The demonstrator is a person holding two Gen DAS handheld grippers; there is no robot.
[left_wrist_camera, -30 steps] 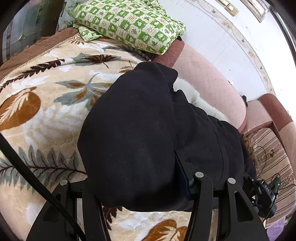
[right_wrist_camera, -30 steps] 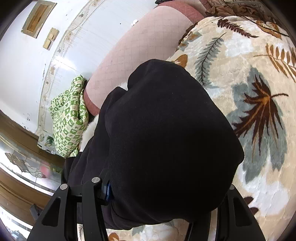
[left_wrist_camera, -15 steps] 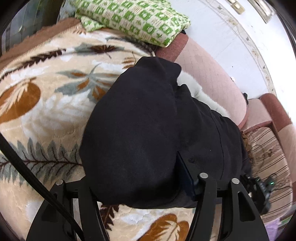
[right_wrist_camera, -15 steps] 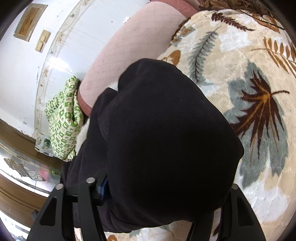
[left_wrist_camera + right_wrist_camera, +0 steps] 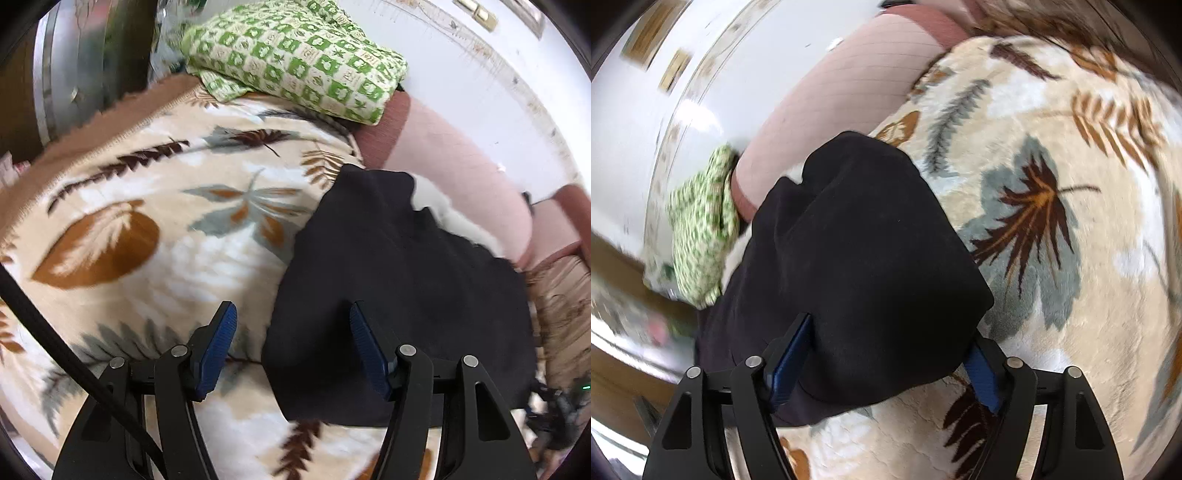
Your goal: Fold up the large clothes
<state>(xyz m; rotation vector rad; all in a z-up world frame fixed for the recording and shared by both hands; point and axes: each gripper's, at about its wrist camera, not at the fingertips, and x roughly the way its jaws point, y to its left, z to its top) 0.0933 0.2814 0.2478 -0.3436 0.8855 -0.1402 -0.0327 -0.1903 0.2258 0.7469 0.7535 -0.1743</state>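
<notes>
My left gripper fingers stand wide, the black garment under the right finger. My right gripper fingers are opening, garment between them.

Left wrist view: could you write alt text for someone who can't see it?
An open left gripper hovers over the edge of a folded black garment lying on a leaf-patterned blanket. Nothing is pinched between its blue pads. Beyond lie a green checked cushion and a pink sofa back.

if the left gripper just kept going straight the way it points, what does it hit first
Probably the leaf-print blanket, right at the near edge of the black garment; the left gripper is open and empty, though depth is unclear.
</notes>
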